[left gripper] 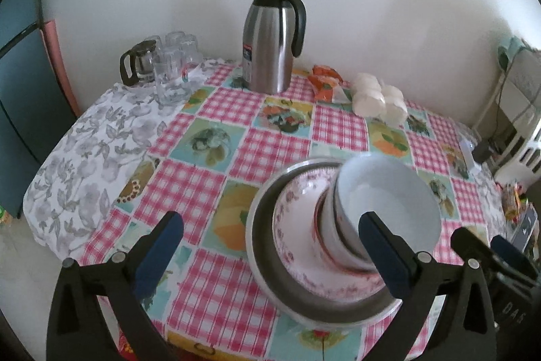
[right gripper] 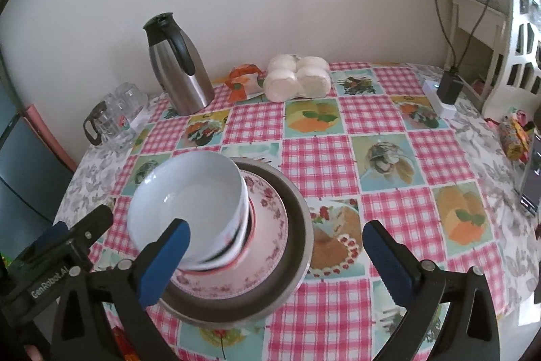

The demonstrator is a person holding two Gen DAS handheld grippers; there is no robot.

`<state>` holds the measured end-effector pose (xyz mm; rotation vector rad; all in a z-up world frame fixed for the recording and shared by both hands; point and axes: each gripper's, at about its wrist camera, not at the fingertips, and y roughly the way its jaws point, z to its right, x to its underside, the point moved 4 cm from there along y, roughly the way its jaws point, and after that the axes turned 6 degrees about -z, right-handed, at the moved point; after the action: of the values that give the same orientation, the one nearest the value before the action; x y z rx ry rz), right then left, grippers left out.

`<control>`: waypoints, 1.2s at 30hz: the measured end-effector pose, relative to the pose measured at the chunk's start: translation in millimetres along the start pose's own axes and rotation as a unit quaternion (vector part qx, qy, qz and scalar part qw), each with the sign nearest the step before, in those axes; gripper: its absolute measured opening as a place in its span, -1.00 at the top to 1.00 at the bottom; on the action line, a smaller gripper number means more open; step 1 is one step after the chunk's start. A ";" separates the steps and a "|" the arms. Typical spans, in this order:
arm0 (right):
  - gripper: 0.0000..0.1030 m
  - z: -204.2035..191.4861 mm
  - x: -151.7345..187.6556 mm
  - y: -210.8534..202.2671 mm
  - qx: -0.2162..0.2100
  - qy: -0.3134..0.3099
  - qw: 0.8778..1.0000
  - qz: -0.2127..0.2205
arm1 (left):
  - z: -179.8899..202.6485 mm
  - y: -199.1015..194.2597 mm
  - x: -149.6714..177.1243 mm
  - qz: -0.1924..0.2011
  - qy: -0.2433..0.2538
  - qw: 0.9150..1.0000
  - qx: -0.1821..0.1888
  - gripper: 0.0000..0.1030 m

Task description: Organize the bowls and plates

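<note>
A stack stands on the checked tablecloth: a steel plate [left gripper: 267,263] [right gripper: 297,232] at the bottom, a pink floral plate [left gripper: 294,219] [right gripper: 270,219] on it, then nested bowls topped by a white bowl [left gripper: 389,192] [right gripper: 189,192]. My left gripper [left gripper: 270,246] is open and empty, above the stack's left side, its right finger over the white bowl. My right gripper [right gripper: 274,246] is open and empty, above the stack's right side, its left finger over the bowl's rim. Each gripper shows at the edge of the other's view.
A steel thermos jug [left gripper: 270,36] [right gripper: 179,70], a glass pot with several glasses [left gripper: 162,66] [right gripper: 111,117], an orange packet [left gripper: 324,83] and wrapped white rolls [left gripper: 378,100] [right gripper: 297,76] stand along the wall. A charger [right gripper: 446,90] and a phone [right gripper: 531,178] lie at the right.
</note>
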<state>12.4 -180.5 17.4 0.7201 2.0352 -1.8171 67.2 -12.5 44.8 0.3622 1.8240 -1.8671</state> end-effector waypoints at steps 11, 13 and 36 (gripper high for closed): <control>-1.00 15.9 34.1 -7.6 0.032 -0.010 0.999 -0.012 | 9.4 4.1 40.8 -0.061 0.035 0.998 -0.003 -1.00; -1.00 17.0 39.5 -5.2 0.037 -0.013 0.999 -0.020 | 8.9 5.5 45.1 -0.066 0.038 0.997 -0.004 -1.00; -1.00 23.2 72.7 -5.7 0.051 -0.026 0.998 -0.041 | 1.3 12.9 72.5 -0.100 0.047 0.993 -0.035 -1.00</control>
<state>-52.7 -192.4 -20.9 0.6182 1.9787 -1.9765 13.4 -25.4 -3.7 0.2558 2.0500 -1.9394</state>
